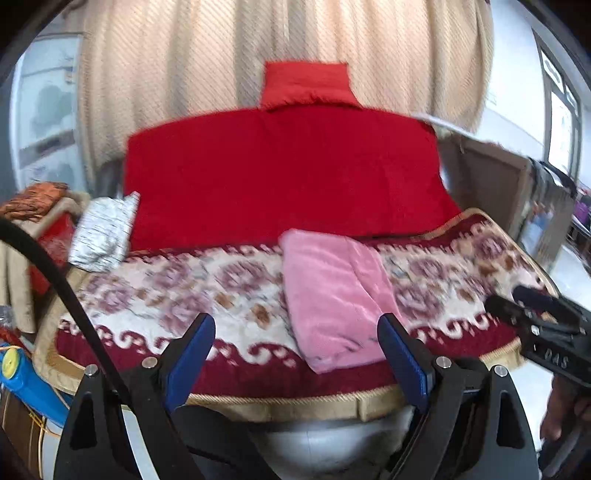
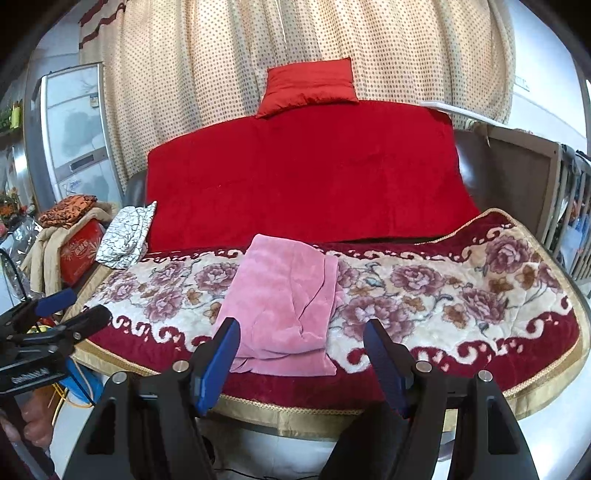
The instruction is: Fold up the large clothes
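A pink velvety garment (image 1: 332,295) lies folded into a long rectangle on the flowered red and cream blanket (image 1: 177,291). It also shows in the right wrist view (image 2: 284,306) on the same blanket (image 2: 443,295). My left gripper (image 1: 295,332) is open and empty, held back from the blanket's front edge, with the garment just beyond its right finger. My right gripper (image 2: 301,338) is open and empty, in front of the garment's near end. Each gripper shows from the side in the other's view, the right one (image 1: 517,299) and the left one (image 2: 77,306).
A red cover (image 2: 306,173) and red pillow (image 2: 308,86) lie behind the garment before a beige curtain (image 2: 295,33). A black and white patterned cloth (image 2: 127,232), a red box (image 2: 79,251) and piled fabrics sit at the left. A wooden frame (image 2: 517,166) stands at the right.
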`<state>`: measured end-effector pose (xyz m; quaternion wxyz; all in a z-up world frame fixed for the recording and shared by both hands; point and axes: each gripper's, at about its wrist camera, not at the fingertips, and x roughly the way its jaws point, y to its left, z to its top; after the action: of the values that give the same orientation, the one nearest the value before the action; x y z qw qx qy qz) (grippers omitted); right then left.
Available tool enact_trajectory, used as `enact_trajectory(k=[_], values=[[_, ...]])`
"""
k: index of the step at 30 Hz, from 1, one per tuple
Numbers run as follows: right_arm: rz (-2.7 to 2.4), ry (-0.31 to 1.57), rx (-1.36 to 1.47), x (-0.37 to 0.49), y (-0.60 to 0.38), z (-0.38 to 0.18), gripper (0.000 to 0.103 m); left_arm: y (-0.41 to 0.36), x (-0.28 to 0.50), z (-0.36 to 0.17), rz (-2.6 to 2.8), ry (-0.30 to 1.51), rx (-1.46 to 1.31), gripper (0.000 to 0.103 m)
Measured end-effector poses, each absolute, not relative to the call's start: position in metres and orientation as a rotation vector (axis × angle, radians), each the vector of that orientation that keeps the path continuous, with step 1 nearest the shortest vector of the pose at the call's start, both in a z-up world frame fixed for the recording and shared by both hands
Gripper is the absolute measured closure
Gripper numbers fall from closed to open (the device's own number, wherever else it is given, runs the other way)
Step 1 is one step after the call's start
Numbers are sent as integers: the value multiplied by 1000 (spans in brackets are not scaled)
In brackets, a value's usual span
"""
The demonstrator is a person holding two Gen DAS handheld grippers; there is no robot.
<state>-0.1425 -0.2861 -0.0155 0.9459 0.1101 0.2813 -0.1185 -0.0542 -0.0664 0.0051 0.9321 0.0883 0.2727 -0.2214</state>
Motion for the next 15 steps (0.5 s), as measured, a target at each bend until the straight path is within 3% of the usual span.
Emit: enact_trajectory(k=[15], values=[[-190,536,200,-155,-260,-5,30,-50,-52,14,-252,484,233,13]])
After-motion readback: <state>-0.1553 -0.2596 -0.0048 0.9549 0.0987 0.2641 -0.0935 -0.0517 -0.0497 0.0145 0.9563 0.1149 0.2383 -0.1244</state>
